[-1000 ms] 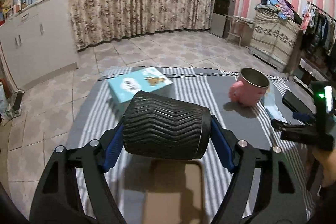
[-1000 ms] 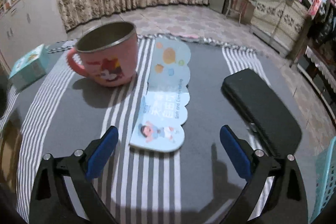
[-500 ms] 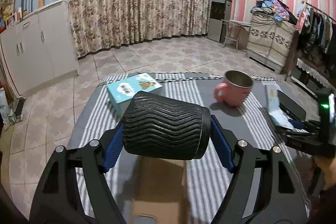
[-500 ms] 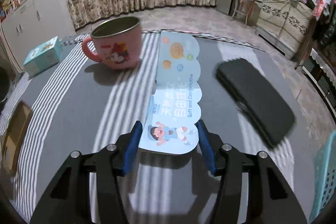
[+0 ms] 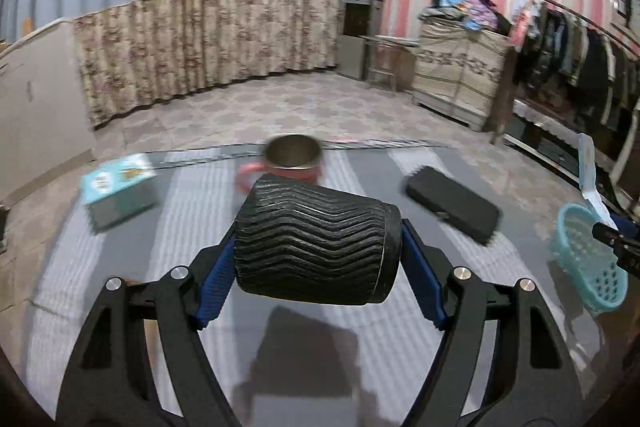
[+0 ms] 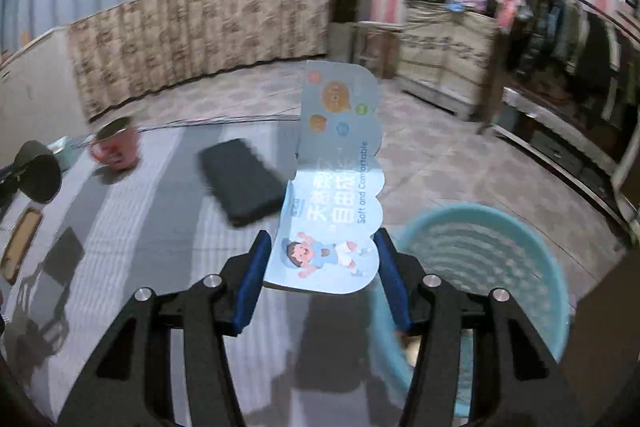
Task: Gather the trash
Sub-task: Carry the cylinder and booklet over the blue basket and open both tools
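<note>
My left gripper (image 5: 318,263) is shut on a black ribbed cup (image 5: 316,247), held on its side above the striped table (image 5: 132,267). My right gripper (image 6: 322,267) is shut on a light blue cardboard package card (image 6: 340,179) with a cartoon child, lifted off the table. A teal plastic basket (image 6: 500,267) stands just right of the card, at the table's right end; it also shows in the left wrist view (image 5: 588,259). The black cup also shows at far left in the right wrist view (image 6: 38,177).
A pink mug (image 5: 292,163) stands at the table's far side, a teal box (image 5: 118,187) at far left, a black case (image 5: 452,203) between mug and basket. A brown flat item (image 6: 22,247) lies at left. Tiled floor and furniture lie beyond.
My right gripper closed on the card, lifted it off the table and swung right toward the basket. My left gripper carried the black cup rightward and higher.
</note>
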Motion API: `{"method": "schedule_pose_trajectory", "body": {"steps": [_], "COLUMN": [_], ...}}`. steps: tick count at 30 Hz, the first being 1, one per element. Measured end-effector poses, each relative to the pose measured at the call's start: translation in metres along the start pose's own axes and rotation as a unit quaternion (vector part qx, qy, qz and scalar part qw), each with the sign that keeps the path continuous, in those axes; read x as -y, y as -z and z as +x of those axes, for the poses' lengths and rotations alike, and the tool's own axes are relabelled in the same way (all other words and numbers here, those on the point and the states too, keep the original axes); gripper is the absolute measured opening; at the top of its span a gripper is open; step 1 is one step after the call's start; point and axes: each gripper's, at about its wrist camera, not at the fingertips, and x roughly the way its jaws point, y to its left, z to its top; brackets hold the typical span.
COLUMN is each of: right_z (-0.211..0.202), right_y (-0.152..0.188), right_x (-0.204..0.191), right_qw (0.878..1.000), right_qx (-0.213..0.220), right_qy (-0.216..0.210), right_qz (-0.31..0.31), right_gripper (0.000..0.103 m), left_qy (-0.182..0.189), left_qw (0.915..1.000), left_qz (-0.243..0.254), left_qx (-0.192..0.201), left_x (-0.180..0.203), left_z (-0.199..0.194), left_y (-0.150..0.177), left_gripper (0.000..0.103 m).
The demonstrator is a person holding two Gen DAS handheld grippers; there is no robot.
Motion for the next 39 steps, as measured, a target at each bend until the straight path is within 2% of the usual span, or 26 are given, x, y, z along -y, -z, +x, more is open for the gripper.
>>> {"method": "schedule_pose_trajectory", "body": {"steps": [4,8,12,20,28,39], "right_z": [-0.002,0.003,0.016,0.020,0.025,0.014], "right_y": [0.009,0.014,0.024,0.037,0.043,0.055], "right_x": [0.049,0.090,0.109,0.138,0.152,0.193], "right_qw": [0.999,0.996,0.994,0.987,0.984,0.973], "right_qx": [-0.001,0.002,-0.012,-0.012,-0.016,-0.008], "right_qy": [0.025,0.029,0.039,0.055,0.060,0.093], "right_qz": [0.039,0.082,0.097,0.149,0.169,0.210], "right_gripper": [0.053,0.053,0.053,0.053,0.053,0.053], "left_qy": [0.032,0.055,0.086,0.138,0.173,0.218], "left_qw": [0.9992,0.9969,0.9938,0.9856,0.9747,0.9611], "left_qz": [0.026,0.056,0.070,0.097,0.139,0.163], "left_qx": [-0.006,-0.003,-0.003,-0.007,-0.022,-0.049], "left_x": [0.052,0.101,0.148,0.223,0.290,0.343], "left_z": [0.009,0.015,0.024,0.040,0.056,0.072], "left_y": [0.001,0.000,0.001,0.008,0.020,0.032], "left_gripper": [0.074,0.074,0.074,0.074,0.074,0.074]}}
